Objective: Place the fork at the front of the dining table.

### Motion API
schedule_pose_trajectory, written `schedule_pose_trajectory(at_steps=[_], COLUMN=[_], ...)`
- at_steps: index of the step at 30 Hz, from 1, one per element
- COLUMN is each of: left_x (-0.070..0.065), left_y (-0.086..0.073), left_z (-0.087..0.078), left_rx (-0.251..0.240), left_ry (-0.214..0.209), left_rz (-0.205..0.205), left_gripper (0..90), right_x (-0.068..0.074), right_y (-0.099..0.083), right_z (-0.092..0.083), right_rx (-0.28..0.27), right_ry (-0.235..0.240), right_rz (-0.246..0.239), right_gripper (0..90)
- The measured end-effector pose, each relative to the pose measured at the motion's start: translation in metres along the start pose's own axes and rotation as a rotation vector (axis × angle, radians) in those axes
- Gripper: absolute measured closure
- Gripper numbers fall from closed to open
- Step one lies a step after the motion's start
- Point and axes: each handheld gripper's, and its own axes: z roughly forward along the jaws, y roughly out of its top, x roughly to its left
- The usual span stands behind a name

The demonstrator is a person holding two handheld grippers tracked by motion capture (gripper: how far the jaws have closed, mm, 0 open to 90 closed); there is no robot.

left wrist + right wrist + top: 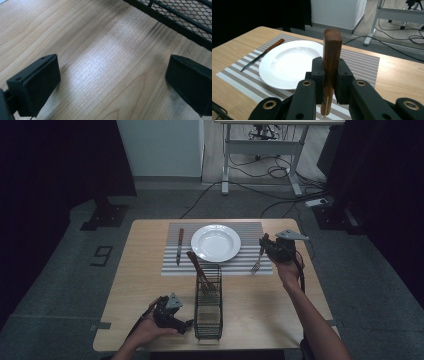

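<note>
Nearest my high camera I read the left tongs (187, 325), resting in the person's left hand (150, 330) at the near edge of the pale wooden worktop (145, 270). Their jaws stand wide apart with nothing but bare wood between them, just beside the black wire-mesh cutlery basket (208, 312). A wooden-handled utensil (200, 272) leans tilted out of that basket's far end.

Further back, working left to right: a wooden-handled table knife (179, 246) lies on the left part of the grey-and-white striped placemat (250, 232). The round white deep plate (215, 243) sits at the mat's centre, apart from the knife.

To the right, I see the right tongs (329, 72) clamped on the brown wooden handle of a metal fork (258, 257). The fork hangs steeply tilted, handle up, with its tines at the right edge of the mat; I cannot tell whether they touch it. The right hand (288, 270) holds these tongs above the worktop.
</note>
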Motion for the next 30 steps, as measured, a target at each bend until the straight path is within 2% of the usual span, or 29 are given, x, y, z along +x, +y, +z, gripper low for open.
schedule_pose_trajectory(at_steps=[4, 11, 16, 22, 24, 25, 27, 30], left_x=[0.000, 0.000, 0.000, 0.000, 0.000, 0.000, 0.000, 0.000], left_y=[0.000, 0.000, 0.000, 0.000, 0.000, 0.000, 0.000, 0.000], left_z=[0.000, 0.000, 0.000, 0.000, 0.000, 0.000, 0.000, 0.000], left_rx=[0.000, 0.000, 0.000, 0.000, 0.000, 0.000, 0.000, 0.000], left_ry=[0.000, -0.001, -0.001, -0.001, -0.001, -0.002, -0.001, 0.000], left_rz=[0.000, 0.001, 0.001, 0.001, 0.002, 0.002, 0.002, 0.000], left_gripper=[0.0, 0.0, 0.0, 0.0, 0.0, 0.0, 0.0, 0.0], right_x=[-0.002, -0.001, 0.000, 0.001, 0.001, 0.001, 0.000, -0.002], right_y=[-0.001, 0.001, -0.002, -0.005, -0.007, -0.009, -0.014, -0.015], right_z=[0.005, 0.014, 0.021, 0.023, 0.025, 0.027, 0.029, 0.028], right_rx=[0.003, -0.009, 0.017, 0.003, 0.012, 0.037, 0.024, 0.034], right_ry=[-0.012, -0.041, -0.059, -0.060, -0.057, -0.053, -0.062, -0.055], right_rz=[0.000, -0.032, -0.054, -0.058, -0.062, -0.060, -0.058, -0.040], right_gripper=[80.5, 80.5, 80.4, 80.2, 79.0, 79.0, 79.2, 79.2])
